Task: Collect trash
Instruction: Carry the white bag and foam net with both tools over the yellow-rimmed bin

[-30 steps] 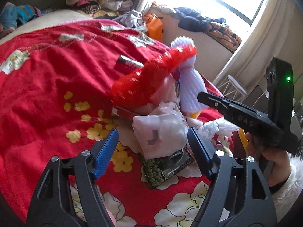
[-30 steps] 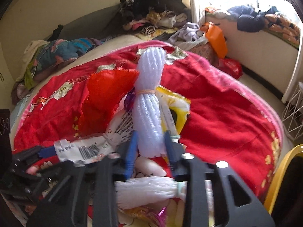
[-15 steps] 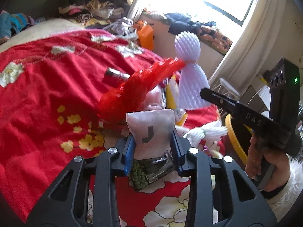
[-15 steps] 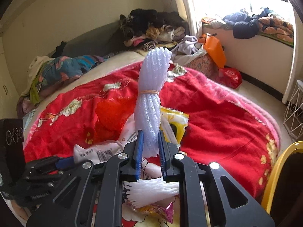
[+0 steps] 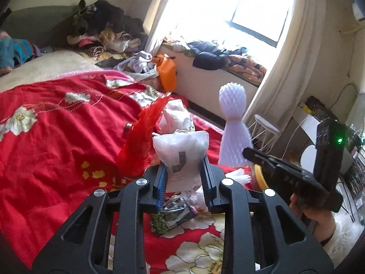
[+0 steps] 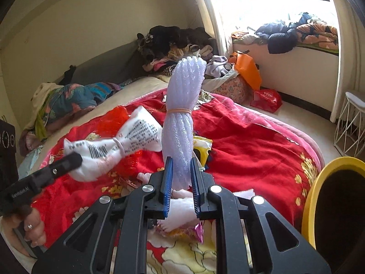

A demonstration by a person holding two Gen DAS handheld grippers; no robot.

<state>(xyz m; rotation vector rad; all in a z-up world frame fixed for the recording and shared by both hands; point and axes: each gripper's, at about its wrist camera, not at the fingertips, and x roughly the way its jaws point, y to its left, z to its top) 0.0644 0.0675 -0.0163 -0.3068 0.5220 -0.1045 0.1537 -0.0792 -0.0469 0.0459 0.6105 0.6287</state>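
Since the earlier frames, both claws have been raised off the bed with their loads, and the left claw [image 5: 183,178] has been narrowed from wide open onto a white plastic bag [image 5: 181,151]; its jaws are closing at this moment, with the bag pinched between the blue pads. In the right wrist view that bag is seen held out sideways, printed with a barcode and tied at its waist. The right claw [image 6: 181,180] is clamped tight on a banded roll of white foam netting [image 6: 182,118], which is held upright above the bed.

The bed is covered by a red quilt [image 5: 57,137] embroidered with white and yellow flowers. More litter is left on it near the foot edge: a red mesh bag [image 5: 141,141], a dark green packet [image 5: 171,217], a yellow wrapper [image 6: 202,147] and a frayed piece of white foam [image 6: 180,207]. A yellow bin [image 6: 319,196] is seen just beside the bed's near corner.

Clothes are heaped at the head of the bed [image 5: 102,29], and an orange bag [image 5: 167,73] is propped by the far edge. A window ledge strewn with dark clothing [image 5: 216,56] is lit by a bright window [image 5: 257,6] with cream curtains. A white wire stool [image 6: 351,123] is placed on the floor by the curtain.
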